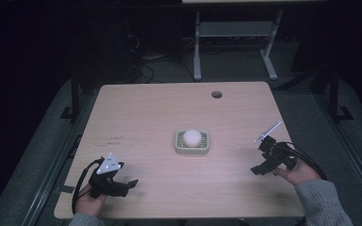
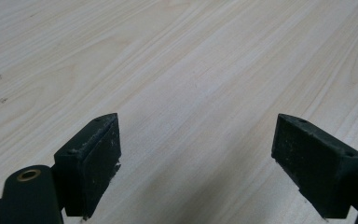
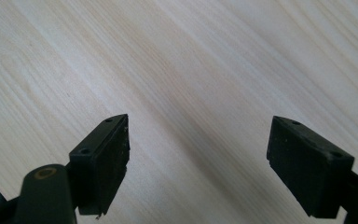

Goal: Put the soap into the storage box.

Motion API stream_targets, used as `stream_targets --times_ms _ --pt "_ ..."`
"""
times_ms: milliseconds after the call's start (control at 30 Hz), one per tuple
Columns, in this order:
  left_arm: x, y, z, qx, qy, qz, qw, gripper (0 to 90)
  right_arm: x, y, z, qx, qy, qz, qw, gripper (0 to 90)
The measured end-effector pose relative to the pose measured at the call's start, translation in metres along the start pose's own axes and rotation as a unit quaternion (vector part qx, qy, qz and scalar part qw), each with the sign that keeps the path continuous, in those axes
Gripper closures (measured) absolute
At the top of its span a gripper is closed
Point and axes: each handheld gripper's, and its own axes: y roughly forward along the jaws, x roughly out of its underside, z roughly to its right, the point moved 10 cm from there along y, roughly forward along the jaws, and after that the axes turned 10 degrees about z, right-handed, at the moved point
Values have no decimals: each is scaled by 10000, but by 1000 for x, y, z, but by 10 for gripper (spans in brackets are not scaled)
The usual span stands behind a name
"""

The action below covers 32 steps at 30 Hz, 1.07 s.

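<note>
White ball (image 1: 192, 137) resting in a shallow pale green tray (image 1: 206, 148), at the centre of the high view, slightly right of the middle of the light wooden desk (image 1: 136, 117). The ball sits within the tray's rim and appears untouched; what it is made of cannot be told at this size. The left hand-held gripper (image 1: 131, 182) lies at the lower left of the frame, near the desk's front edge, its grey three-cornered plate uppermost and its jaws pointing toward the right. The right hand-held gripper (image 1: 255, 170) lies at the lower right, held by a hand in a grey sleeve, its jaws pointing left and toward the frame's bottom. Both are well apart from the tray, one on either side.

In the left gripper view the left hand-held gripper (image 2: 196, 154) is released: the two black jaws stand wide apart with bare wood grain between them. The right gripper view shows the same for the right hand-held gripper (image 3: 198, 156), spread and empty above the desk surface.

Judged progress: the work seems at its start. Neither tool has approached or contacted the ball or tray, nothing is lifted. The approach, the grasp and any transfer all remain to be done.
</note>
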Motion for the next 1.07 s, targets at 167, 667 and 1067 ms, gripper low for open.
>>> stream_targets --times_ms 167,667,1067 --pt "0 0 1 5 -15 -4 10000 153 6 0 -2 -11 33 43 10000 209" --pt "1 0 0 -17 -47 -11 10000 153 21 -1 -8 -6 72 173 9998 209" --pt "1 0 1 -3 -22 -25 10000 153 32 -3 -16 13 116 247 9996 209"
